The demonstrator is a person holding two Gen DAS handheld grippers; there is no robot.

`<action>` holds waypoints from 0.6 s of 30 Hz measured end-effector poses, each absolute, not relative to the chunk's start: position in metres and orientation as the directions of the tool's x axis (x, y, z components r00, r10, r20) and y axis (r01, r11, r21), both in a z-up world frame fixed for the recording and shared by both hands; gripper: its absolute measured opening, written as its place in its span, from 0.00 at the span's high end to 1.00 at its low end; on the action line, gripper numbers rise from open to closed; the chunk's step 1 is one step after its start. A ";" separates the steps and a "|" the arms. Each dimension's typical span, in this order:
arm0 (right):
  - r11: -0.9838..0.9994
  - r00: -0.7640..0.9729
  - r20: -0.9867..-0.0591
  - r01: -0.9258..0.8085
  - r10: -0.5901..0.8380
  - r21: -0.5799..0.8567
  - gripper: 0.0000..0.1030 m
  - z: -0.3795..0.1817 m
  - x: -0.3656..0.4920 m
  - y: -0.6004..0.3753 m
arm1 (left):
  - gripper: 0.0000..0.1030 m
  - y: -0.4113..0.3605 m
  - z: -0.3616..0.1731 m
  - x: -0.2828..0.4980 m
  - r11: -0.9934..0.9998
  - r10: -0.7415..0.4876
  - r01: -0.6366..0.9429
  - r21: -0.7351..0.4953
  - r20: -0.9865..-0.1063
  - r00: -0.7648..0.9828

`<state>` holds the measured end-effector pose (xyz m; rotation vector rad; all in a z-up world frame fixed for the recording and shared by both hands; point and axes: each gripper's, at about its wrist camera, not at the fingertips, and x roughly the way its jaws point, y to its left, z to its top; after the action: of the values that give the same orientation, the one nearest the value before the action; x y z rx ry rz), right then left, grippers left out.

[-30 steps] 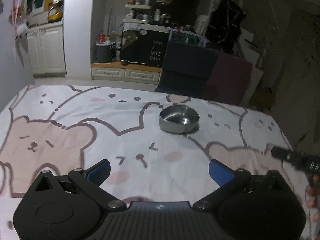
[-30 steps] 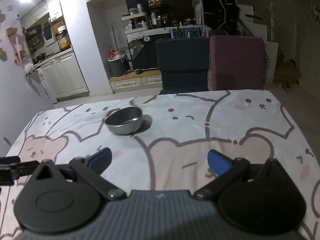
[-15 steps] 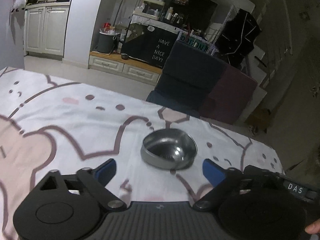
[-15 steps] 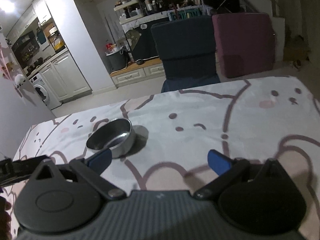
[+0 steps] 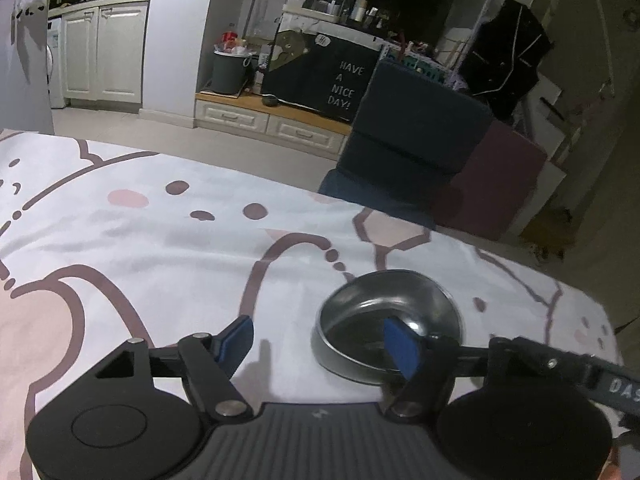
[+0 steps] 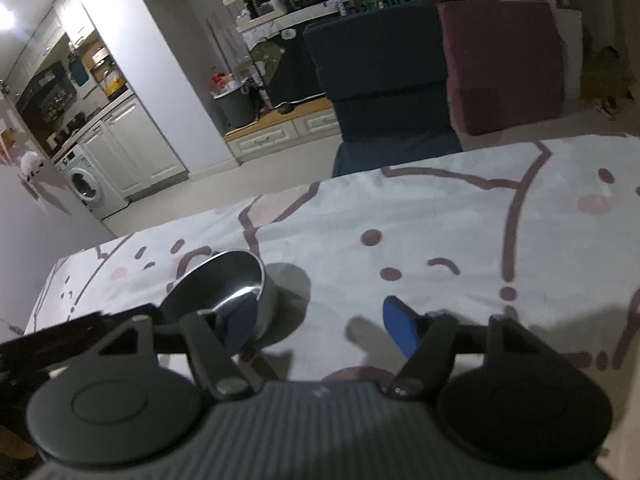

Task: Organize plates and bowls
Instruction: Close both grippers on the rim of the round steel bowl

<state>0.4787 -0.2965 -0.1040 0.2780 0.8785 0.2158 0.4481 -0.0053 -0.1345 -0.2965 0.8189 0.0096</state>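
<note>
A small steel bowl point(image 5: 386, 320) stands upright on the bear-print tablecloth point(image 5: 160, 240). My left gripper point(image 5: 320, 342) is open; its right blue fingertip point(image 5: 400, 346) overlaps the bowl and its near rim, its left fingertip stands apart to the left. In the right wrist view the same bowl point(image 6: 224, 288) sits at the lower left. My right gripper point(image 6: 320, 326) is open; its left fingertip point(image 6: 240, 324) is at the bowl's near wall, the right one over bare cloth. The other gripper's black body shows at each view's edge.
The table's far edge point(image 5: 280, 184) runs close behind the bowl. A dark blue chair point(image 5: 404, 152) and a maroon chair point(image 5: 492, 184) stand beyond it. Kitchen cabinets and shelves are in the background.
Both grippers have moved forward and in toward the bowl, which now lies right at their fingertips. The bowl has not moved on the cloth.
</note>
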 end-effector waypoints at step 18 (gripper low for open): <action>0.967 0.621 -0.742 -0.129 0.252 0.220 0.48 -0.132 0.494 -0.251 | 0.50 -0.008 -0.160 0.452 0.981 -0.086 -0.078 -0.178 -0.758 0.647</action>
<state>0.4935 -0.2511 -0.1325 0.1508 0.8747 0.2202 0.4518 -0.0082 -0.1596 -0.2023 0.8691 -0.0045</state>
